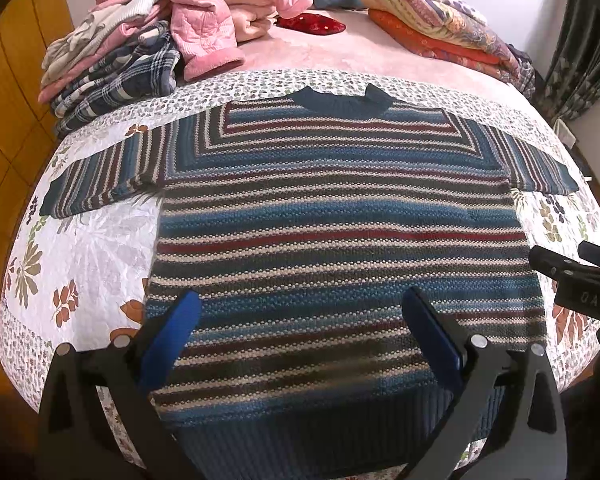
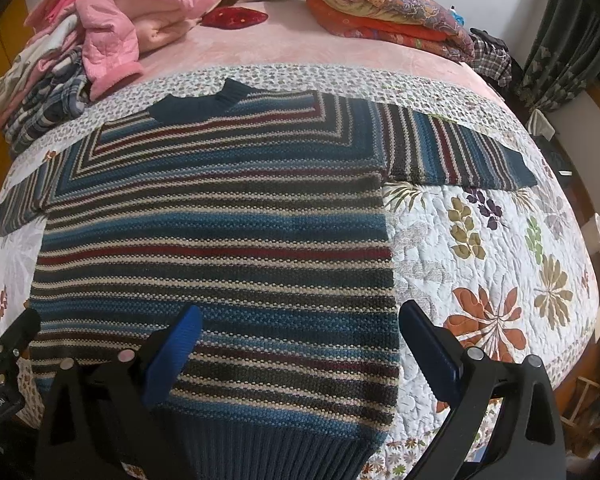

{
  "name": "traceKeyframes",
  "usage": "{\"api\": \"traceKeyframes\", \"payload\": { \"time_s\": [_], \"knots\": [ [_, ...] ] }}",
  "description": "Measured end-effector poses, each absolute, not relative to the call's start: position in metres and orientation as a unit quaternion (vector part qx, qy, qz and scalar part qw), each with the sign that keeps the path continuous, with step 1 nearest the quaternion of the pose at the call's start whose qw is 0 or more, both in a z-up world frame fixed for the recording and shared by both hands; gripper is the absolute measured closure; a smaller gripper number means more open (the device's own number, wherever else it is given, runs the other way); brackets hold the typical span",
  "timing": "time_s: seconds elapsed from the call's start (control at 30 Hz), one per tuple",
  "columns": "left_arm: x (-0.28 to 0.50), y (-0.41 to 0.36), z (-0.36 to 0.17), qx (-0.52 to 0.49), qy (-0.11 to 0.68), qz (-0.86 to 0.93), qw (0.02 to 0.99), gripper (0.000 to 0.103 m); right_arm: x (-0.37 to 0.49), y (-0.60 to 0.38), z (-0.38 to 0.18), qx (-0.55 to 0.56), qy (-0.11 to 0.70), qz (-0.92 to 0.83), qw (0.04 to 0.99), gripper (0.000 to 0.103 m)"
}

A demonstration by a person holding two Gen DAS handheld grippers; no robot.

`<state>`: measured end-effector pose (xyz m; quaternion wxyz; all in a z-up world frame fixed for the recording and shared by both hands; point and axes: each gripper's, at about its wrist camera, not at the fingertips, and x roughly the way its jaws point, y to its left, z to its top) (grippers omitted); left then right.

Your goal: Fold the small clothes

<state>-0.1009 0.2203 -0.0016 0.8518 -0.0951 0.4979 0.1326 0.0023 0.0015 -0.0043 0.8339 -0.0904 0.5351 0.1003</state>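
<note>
A knitted sweater [image 1: 332, 216] striped in blue, dark grey, cream and red lies flat on the floral quilt [image 1: 92, 248], neck away from me, both short sleeves spread out. My left gripper [image 1: 300, 312] hangs open over the sweater's lower part, its blue pads wide apart and nothing between them. In the right wrist view the same sweater [image 2: 220, 240] fills the left and middle. My right gripper [image 2: 300, 320] is open above the sweater's lower right corner, its right pad over the quilt [image 2: 480, 248]. The dark ribbed hem [image 2: 268, 448] is nearest to me.
A heap of pink, plaid and white clothes [image 1: 148, 32] sits at the far left of the bed. Folded patterned blankets [image 1: 440, 24] lie at the far right, a red cushion [image 1: 312, 24] between them. The other gripper's black body [image 1: 580, 280] shows at the right edge.
</note>
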Motion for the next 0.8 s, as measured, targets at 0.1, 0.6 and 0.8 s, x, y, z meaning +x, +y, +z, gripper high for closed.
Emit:
{"api": "traceKeyframes", "payload": {
  "time_s": [0.1, 0.6, 0.8],
  "knots": [
    [-0.1008, 0.2200, -0.0017, -0.095, 0.498, 0.133, 0.852, 0.003, 0.0024, 0.0010, -0.0044, -0.090, 0.535, 0.101, 0.834, 0.004],
    [-0.1016, 0.2216, -0.0013, -0.093, 0.497, 0.134, 0.852, 0.003, 0.0029, 0.0016, -0.0040, -0.090, 0.535, 0.100, 0.834, 0.004],
    [-0.1018, 0.2212, -0.0014, -0.094, 0.497, 0.134, 0.852, 0.003, 0.0027, 0.0013, -0.0042, -0.090, 0.535, 0.100, 0.834, 0.004]
  ]
}}
